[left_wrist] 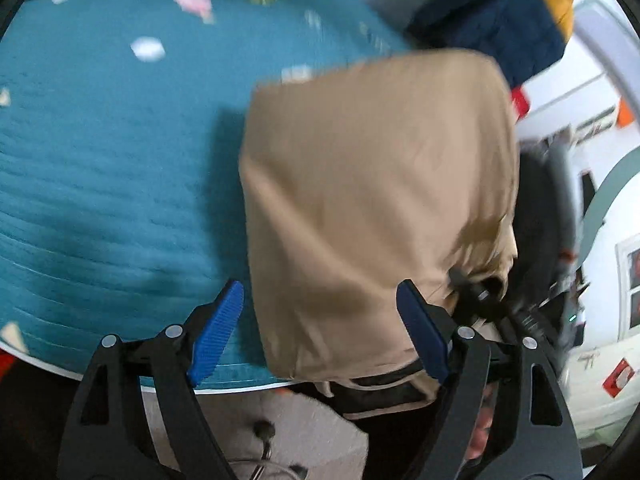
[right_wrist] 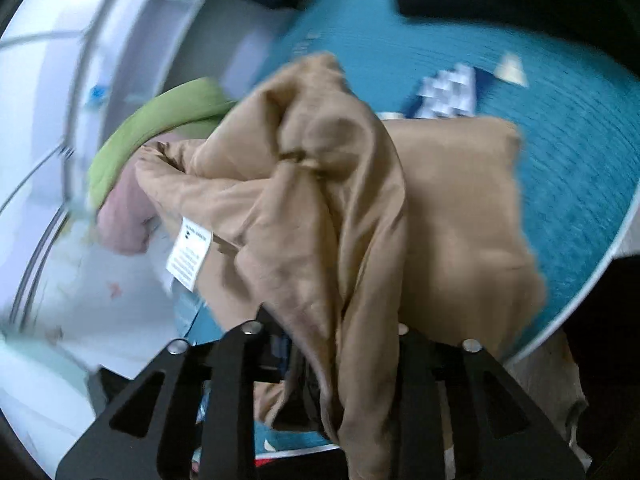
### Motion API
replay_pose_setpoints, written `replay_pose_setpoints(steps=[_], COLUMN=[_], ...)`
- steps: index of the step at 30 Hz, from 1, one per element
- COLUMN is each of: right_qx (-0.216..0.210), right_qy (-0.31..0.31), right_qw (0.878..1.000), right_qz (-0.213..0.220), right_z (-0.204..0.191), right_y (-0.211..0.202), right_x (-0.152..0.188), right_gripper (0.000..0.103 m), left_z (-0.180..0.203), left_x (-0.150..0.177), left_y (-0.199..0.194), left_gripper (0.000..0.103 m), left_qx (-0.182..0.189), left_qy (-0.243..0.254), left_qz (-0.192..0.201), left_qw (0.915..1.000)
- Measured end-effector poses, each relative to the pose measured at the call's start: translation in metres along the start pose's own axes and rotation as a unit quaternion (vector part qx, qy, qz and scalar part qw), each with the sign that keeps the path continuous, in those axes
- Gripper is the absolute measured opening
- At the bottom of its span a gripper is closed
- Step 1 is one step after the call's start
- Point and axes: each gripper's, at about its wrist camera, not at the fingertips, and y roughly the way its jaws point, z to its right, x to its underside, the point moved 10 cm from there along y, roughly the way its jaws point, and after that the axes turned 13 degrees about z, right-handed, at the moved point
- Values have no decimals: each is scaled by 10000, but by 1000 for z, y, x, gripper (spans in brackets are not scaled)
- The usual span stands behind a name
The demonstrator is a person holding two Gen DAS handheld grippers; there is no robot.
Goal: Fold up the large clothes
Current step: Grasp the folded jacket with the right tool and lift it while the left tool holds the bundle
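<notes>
**Tan garment lying at the bed's edge, one end bunched in the right gripper**

The left wrist view is showing a broad, smooth panel of the tan woven garment (left_wrist: 376, 208) lying on the teal quilted bedspread (left_wrist: 104, 184) and drooping over its near edge. A pile of navy and mustard clothes (left_wrist: 508, 20) is sitting beyond it, seen only here. The right wrist view is showing what the other hides: the same garment gathered into a twisted, knotted bunch rising just ahead of the camera, with a green cloth (right_wrist: 160, 120) and a pink cloth (right_wrist: 124, 216) lying behind it, and a blue-and-white checked piece (right_wrist: 448, 88) farther out on the bedspread.

The left gripper (left_wrist: 320, 332) is standing wide open, its blue ribbed fingers (left_wrist: 218, 332) spread to either side of the garment's near corner; the pads are not pressing on it. On the right gripper (right_wrist: 332, 360) the fingertips are buried under the bunched fabric, which is draping over and between the black arms, so I cannot tell how the pads are standing.

A white care label (right_wrist: 188, 258) is hanging from an inner seam of the garment; its small print is too blurred to read.
</notes>
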Motion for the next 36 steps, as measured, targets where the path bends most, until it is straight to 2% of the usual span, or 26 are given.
replay_pose_setpoints(steps=[3, 5, 7, 10, 12, 14, 16, 19, 20, 23, 26, 29, 32, 33, 34, 36], right_qx=[211, 365, 539, 692, 737, 810, 919, 1224, 1355, 1139, 894, 710, 521, 417, 250, 235], right_qy=[118, -157, -454, -777, -990, -1520, -1967, -2289, -2209, -1226, -816, -678, -443, -311, -82, 40], right_qw=[9996, 9992, 9975, 9944, 9922, 9850, 9761, 9624, 9611, 9768, 9808, 9819, 9820, 9819, 9804, 9795], right_qz=[-123, -96, 61, 182, 161, 117, -90, -795, -961, -1335, -1527, -1617, -1762, -1819, -1954, -2000], right_z=[19, 23, 25, 29, 24, 11, 9, 33, 46, 77, 88, 89, 83, 75, 67, 56], right_y=[-3, -14, -25, -37, -39, -37, -22, 4, 12, 23, 26, 28, 29, 33, 37, 39], right_x=[-8, -17, -31, -53, -56, -62, -60, -38, -34, -29, -20, -15, -7, -3, 5, 10], right_gripper=[38, 47, 61, 64, 66, 74, 78, 78, 80, 83, 89, 92, 89, 78, 74, 73], left_z=[4, 8, 9, 10, 12, 19, 20, 19, 17, 7, -10, -21, -30, -32, -33, -41], left_x=[15, 19, 22, 22, 25, 28, 30, 30, 31, 32, 35, 36, 33, 33, 32, 30], left_y=[27, 33, 38, 43, 44, 48, 48, 47, 46, 38, 26, 23, 24, 24, 23, 20], left_gripper=[79, 79, 79, 79, 79, 79, 81, 81, 81, 83, 83, 84, 86, 87, 87, 87], left_qx=[-71, -84, -176, -223, -275, -324, -338, -315, -299, -223, -202, -109, -60, -21, -9, -32], left_qy=[58, 138, 281, 331, 413, 509, 497, 429, 392, 205, 51, -113, -346, -416, -449, -474], left_qz=[-225, -274, -303, -290, -280, -271, -279, -273, -271, -277, -258, -264, -246, -249, -246, -197], left_qw=[9997, 9995, 9990, 9988, 9984, 9978, 9978, 9982, 9984, 9992, 9994, 9995, 9991, 9988, 9987, 9987])
